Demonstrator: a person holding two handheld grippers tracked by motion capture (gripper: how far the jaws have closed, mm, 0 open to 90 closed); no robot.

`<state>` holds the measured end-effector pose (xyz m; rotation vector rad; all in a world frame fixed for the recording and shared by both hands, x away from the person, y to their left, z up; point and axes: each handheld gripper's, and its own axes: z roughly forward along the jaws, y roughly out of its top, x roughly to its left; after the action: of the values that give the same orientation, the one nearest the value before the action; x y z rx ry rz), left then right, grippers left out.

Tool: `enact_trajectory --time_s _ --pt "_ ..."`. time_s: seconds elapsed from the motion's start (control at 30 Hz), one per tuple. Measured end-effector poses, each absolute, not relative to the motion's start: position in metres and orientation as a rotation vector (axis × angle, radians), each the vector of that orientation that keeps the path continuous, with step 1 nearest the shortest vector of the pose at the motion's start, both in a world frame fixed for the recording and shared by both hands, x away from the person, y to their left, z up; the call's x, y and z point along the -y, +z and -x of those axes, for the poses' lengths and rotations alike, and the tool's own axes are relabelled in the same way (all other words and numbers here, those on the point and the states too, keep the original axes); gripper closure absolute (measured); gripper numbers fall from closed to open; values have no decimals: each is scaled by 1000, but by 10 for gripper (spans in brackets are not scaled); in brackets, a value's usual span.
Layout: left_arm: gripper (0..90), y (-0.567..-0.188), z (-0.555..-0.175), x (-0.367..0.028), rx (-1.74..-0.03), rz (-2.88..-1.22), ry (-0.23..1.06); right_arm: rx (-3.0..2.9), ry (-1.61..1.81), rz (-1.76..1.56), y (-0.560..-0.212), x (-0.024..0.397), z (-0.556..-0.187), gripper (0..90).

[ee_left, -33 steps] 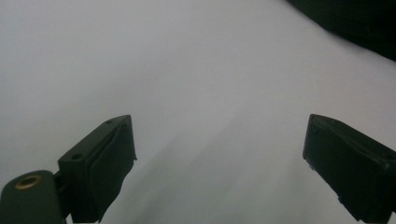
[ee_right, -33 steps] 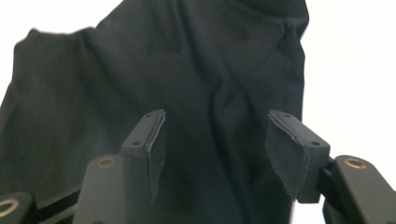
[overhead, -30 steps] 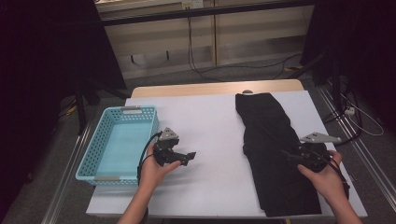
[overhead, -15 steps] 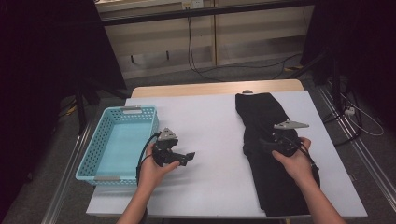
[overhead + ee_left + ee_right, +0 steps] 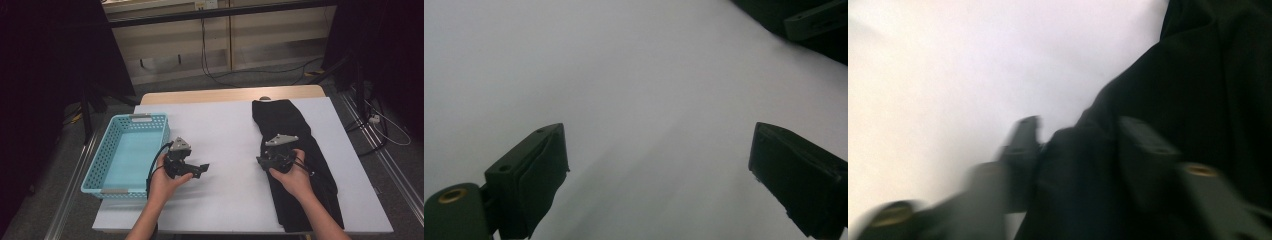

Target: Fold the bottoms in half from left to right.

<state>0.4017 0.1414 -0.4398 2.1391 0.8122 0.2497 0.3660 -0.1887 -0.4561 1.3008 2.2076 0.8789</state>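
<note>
A black garment (image 5: 295, 150), long and folded like trousers, lies stretched along the right side of the white desk (image 5: 230, 130), running from the upper middle of the high view down toward the lower right. The right gripper (image 5: 272, 161) sits at the garment's left edge, about midway along it, held in the person's right hand (image 5: 292, 177). In the right gripper view, which is blurred, a fold of the black cloth (image 5: 1078, 170) bunches between the two jaws; they have just been closing on it, though whether the pads already press the cloth cannot be told. The left gripper (image 5: 200, 169) rests on bare desk in the centre-left of the high view, held in the left hand (image 5: 167, 182), its jaws spread wide with nothing between them. A light-blue mesh basket (image 5: 125, 150) stands at the left edge of the desk, just beside the left hand.
</note>
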Motion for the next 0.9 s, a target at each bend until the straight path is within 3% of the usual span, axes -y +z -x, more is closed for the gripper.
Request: enact_trajectory --time_s 0.03,0.1,0.37,0.63,0.77,0.83,0.9 --pt "88 -440 -402 -141 -815 -2135 248 -2208 862 -1287 -457 188 -365 740" --pt "88 -439 -402 -142 -812 -2136 250 -2209 871 -1284 -456 189 -362 818" --pt "88 -438 -401 -142 -811 -2139 254 -2295 906 -1228 -444 191 -338 826" --pt "88 -440 -402 -142 -808 -2146 250 -2167 911 -1243 -431 190 -360 433" --pt "88 -439 -402 -142 -813 -2146 242 -2093 876 -1293 -429 193 -386 365" --pt "88 -439 -402 -143 -818 -2140 238 -2077 877 -1312 -433 193 -396 383" --pt "87 -439 -402 -143 -821 -2136 234 -2062 869 -1334 -437 192 -404 325"
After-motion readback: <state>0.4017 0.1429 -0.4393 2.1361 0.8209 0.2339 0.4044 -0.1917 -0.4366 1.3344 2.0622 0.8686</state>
